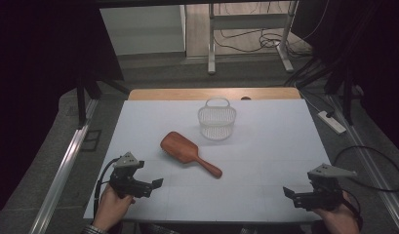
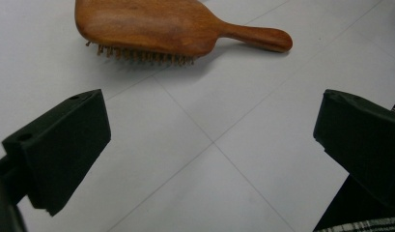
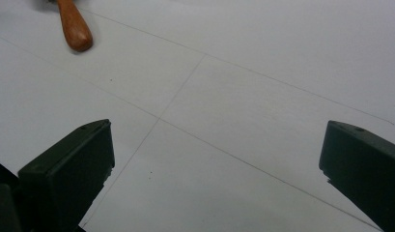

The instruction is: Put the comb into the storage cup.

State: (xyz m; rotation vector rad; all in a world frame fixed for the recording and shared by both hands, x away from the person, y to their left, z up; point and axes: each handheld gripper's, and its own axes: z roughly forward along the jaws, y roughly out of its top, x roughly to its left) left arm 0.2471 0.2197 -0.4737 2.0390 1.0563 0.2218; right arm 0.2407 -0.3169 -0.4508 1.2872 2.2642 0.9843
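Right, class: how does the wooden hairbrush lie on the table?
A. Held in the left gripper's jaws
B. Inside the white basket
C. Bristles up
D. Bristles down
D: the hairbrush shows its smooth wooden back upward, with bristles pointing down onto the table.

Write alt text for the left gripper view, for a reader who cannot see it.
A wooden hairbrush lies bristles-down on the white table, handle pointing right, beyond the left gripper. The gripper's two black jaws stand wide apart with nothing between them.
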